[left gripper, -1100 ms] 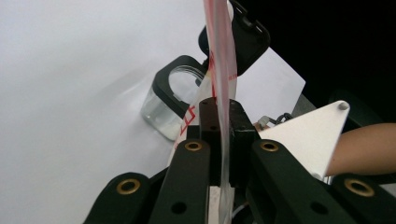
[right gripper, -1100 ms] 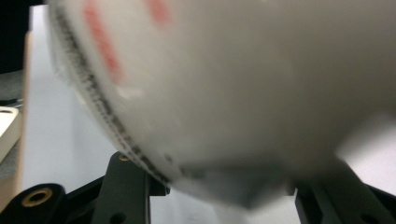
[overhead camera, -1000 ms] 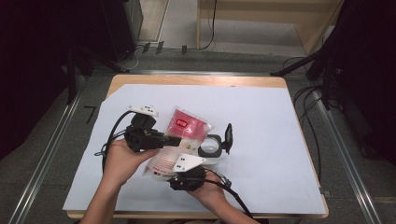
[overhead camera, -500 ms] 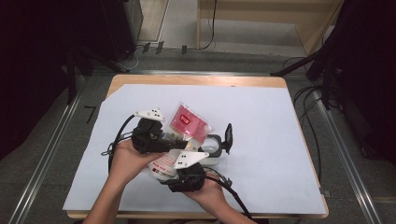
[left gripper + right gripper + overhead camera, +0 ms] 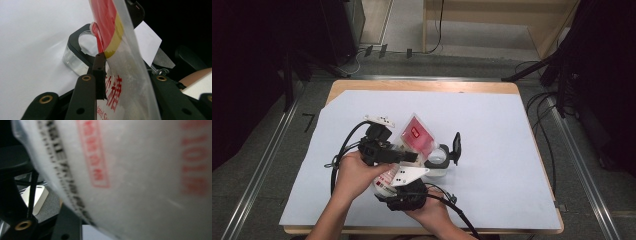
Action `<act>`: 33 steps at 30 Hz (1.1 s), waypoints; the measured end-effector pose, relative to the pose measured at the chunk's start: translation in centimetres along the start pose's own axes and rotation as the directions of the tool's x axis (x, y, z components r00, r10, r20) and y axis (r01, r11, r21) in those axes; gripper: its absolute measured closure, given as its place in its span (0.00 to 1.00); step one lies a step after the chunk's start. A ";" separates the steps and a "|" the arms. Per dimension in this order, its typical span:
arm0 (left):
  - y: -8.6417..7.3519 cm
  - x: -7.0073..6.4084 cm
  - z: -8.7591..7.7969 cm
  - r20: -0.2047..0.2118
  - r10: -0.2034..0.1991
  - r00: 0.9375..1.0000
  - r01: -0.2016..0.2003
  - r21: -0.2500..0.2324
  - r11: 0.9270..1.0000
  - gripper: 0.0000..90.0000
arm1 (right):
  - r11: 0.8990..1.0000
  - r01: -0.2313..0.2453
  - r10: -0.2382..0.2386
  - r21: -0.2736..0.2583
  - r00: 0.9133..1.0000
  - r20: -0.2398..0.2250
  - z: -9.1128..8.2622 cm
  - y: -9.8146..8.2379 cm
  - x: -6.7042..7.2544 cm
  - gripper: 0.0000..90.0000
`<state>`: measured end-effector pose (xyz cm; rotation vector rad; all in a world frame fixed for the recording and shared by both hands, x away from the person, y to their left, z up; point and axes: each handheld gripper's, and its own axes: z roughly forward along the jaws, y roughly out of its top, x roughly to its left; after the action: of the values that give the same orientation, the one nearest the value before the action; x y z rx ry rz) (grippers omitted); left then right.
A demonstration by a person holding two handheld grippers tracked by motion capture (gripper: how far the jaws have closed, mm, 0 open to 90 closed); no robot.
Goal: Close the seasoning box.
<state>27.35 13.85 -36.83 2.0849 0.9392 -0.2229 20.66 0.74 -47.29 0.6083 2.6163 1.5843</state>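
Note:
A clear bag of white sugar with a red label (image 5: pixel 417 135) stands tilted over a clear container (image 5: pixel 438 159), whose black lid (image 5: pixel 456 145) is flipped up. My left gripper (image 5: pixel 414 156) reaches in from the left at the bag's middle. Its jaws have just been opening, and the bag (image 5: pixel 120 30) lies loosely between them in the left gripper view, above the container (image 5: pixel 75 57). My right gripper (image 5: pixel 387 186) grips the bag's lower end from below, its jaws having closed slightly. In the right gripper view the bag (image 5: pixel 137 175) sits close against the camera.
A pale sheet (image 5: pixel 492 120) covers the wooden table (image 5: pixel 422 86). Black cables (image 5: pixel 343 150) trail from both grippers near the front edge. Free sheet lies to the right and behind the container.
The bag's red top has swung up and right, over the container. The left gripper shifted slightly right and its jaws spread apart. The right gripper stays under the bag.

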 end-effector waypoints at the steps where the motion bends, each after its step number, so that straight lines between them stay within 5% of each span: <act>1: 0.0 0.0 0.0 0.008 -0.005 1.000 0.005 0.000 1.000 0.74 | 1.000 -0.001 0.001 -0.001 1.000 0.009 -0.1 -0.1 0.0 0.66; 8: 0.0 -0.1 -0.9 -0.007 -0.003 1.000 0.003 -0.026 1.000 0.70 | 0.996 -0.081 0.080 -0.027 0.996 -0.038 -0.2 -0.3 -0.6 0.67; 12: 0.0 -0.2 -1.1 -0.003 -0.007 1.000 0.007 -0.045 0.999 0.73 | 0.989 -0.141 0.135 -0.043 0.984 -0.119 -0.3 -0.3 -0.6 0.64; 16: 0.1 -0.5 -0.6 -0.016 -0.011 1.000 0.011 -0.017 1.000 0.76 | 0.994 -0.103 0.100 -0.037 0.990 -0.095 -0.1 0.0 0.2 0.61; 23: 0.4 -0.4 -0.5 0.005 -0.044 0.999 0.044 -0.038 0.998 0.74 | 0.994 -0.111 0.109 -0.024 0.992 -0.065 -0.3 0.2 0.0 0.67; 30: 0.5 -0.9 -1.6 0.003 -0.028 1.000 0.029 -0.058 0.998 0.70 | 0.976 -0.207 0.199 -0.071 0.974 -0.108 -1.0 0.4 -0.5 0.68; 33: 0.6 -1.1 -1.6 -0.003 -0.034 0.999 0.034 -0.051 0.998 0.71 | 0.974 -0.214 0.204 -0.077 0.972 -0.119 -1.1 0.5 -0.4 0.67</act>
<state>26.72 14.23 -34.88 2.0250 0.9733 -0.2103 20.98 -0.18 -46.37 0.8381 2.6142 1.8327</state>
